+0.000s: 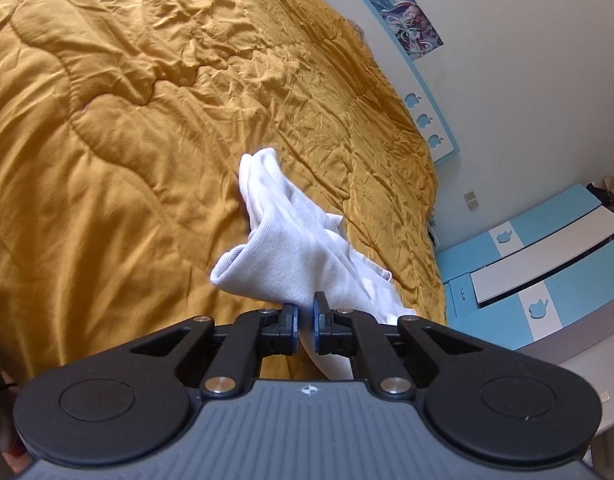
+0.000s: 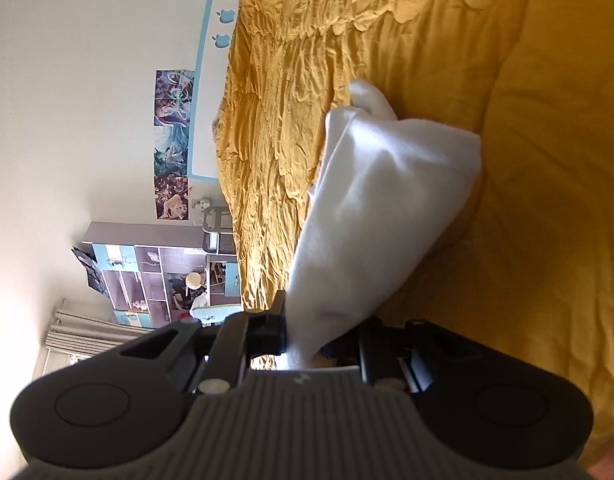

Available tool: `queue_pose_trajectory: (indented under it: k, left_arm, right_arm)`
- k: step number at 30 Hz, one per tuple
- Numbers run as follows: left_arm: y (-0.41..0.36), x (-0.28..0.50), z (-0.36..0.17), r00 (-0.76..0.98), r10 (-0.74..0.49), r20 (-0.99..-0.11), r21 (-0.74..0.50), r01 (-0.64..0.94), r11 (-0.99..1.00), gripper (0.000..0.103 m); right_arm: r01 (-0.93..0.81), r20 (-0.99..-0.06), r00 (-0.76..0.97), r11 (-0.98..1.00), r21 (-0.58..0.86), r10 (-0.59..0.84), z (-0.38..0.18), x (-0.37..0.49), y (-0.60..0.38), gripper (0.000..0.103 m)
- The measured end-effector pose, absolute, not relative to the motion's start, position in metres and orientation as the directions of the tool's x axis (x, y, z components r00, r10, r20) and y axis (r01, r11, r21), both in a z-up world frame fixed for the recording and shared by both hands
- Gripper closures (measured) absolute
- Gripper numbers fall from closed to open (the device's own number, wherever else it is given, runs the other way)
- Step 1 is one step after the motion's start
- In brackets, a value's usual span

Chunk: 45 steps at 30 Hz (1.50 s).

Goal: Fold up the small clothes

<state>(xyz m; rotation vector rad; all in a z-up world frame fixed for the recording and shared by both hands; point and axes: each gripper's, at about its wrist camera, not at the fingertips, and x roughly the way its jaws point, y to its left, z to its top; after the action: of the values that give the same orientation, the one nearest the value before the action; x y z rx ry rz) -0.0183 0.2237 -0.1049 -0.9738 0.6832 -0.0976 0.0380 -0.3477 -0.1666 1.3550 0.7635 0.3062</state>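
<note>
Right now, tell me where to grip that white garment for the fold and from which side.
Grip the white garment at its ribbed hem, the thick rolled edge, coming in along the fabric from the near side. The left gripper already pinches one edge that way; the right gripper clamps another, so the cloth hangs bunched over the yellow duvet.
</note>
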Motion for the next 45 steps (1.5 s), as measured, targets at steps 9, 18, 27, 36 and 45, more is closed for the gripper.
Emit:
queue_pose_trajectory:
  k: [9, 18, 27, 36, 45]
  left_arm:
    - [0.264, -0.081, -0.113, 0.736, -0.068, -0.673, -0.566, -0.454, 0.688, 0.101]
    - [0.185, -0.039, -0.025, 0.864, -0.11, -0.492, -0.337, -0.072, 0.939, 0.101]
    - [0.056, 0.009, -0.086, 0.844, -0.199, -0.499, -0.178, 0.125, 0.976, 0.101]
    - [0.095, -0.011, -0.102, 0.842, -0.117, -0.526, -0.167, 0.033, 0.985, 0.098]
    - [0.149, -0.008, -0.086, 0.812, 0.155, -0.563, -0.072, -0.235, 0.969, 0.096]
  right_arm:
    - [0.267, -0.572, 0.701, 0.587, 0.765, 0.427, -0.151, -0.013, -0.375, 0.091]
    - [-0.019, -0.415, 0.886, 0.912, 0.409, 0.205, -0.067, -0.04, -0.339, 0.091]
    - [-0.419, -0.406, 0.776, 0.875, 0.24, 0.483, -0.093, -0.005, -0.199, 0.088]
    - [-0.245, -0.531, 0.808, 0.966, 0.087, 0.253, -0.137, 0.0, -0.242, 0.103]
    - [0.105, -0.533, 0.846, 0.989, 0.103, -0.034, -0.118, 0.015, -0.342, 0.087]
